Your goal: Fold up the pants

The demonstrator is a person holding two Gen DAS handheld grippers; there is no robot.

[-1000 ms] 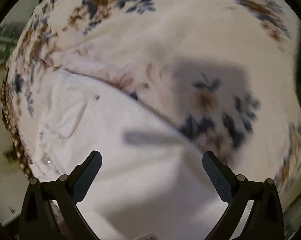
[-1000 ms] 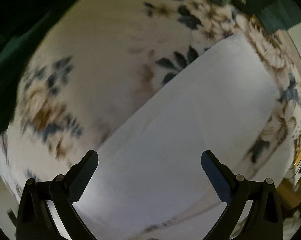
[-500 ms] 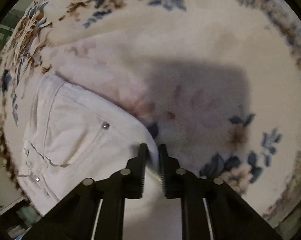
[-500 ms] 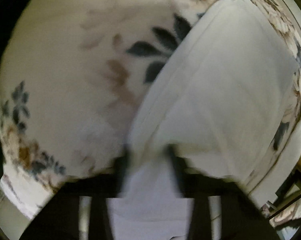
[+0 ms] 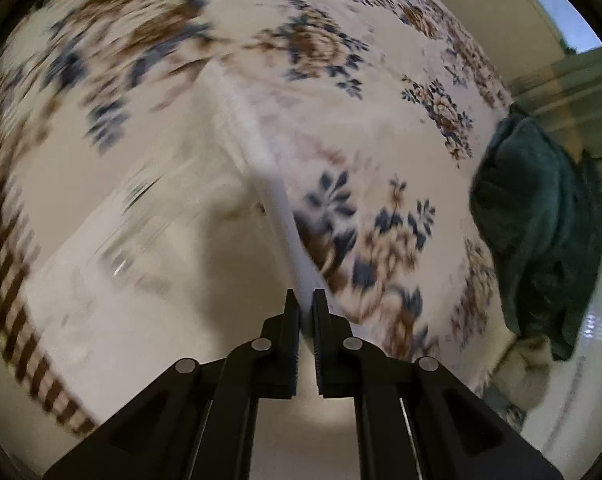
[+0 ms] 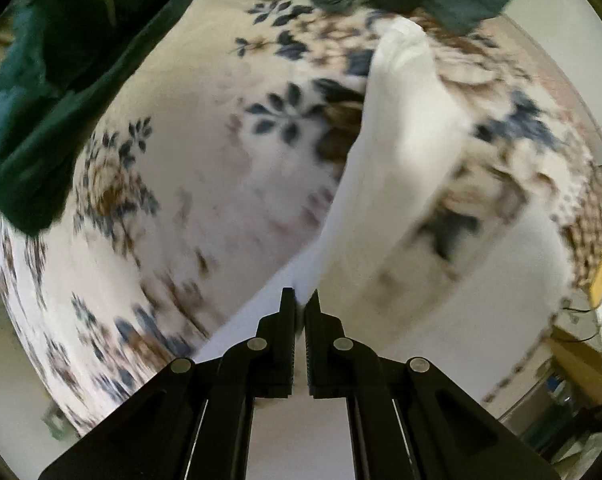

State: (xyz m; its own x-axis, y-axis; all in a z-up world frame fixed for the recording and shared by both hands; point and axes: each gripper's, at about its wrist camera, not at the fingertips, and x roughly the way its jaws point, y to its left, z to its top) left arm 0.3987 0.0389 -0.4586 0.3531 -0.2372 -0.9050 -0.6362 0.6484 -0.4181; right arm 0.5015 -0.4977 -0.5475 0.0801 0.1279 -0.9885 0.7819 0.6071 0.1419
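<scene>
- Left wrist view: the left gripper (image 5: 305, 300), at lower centre of the frame, has its jaws clenched on a raised edge of the white pants (image 5: 141, 288).
- From the jaws that edge runs up toward the frame's centre, and the rest of the pants fills the lower left, blurred.
- Beneath lies a floral blanket (image 5: 381, 128); a dark green cloth (image 5: 541, 232) sits at the right edge.
- Right wrist view: the right gripper (image 6: 300, 304) has its jaws clenched on the pants (image 6: 397, 152), which rise toward the upper right.
- Green cloth (image 6: 53, 92) fills the upper left.
</scene>
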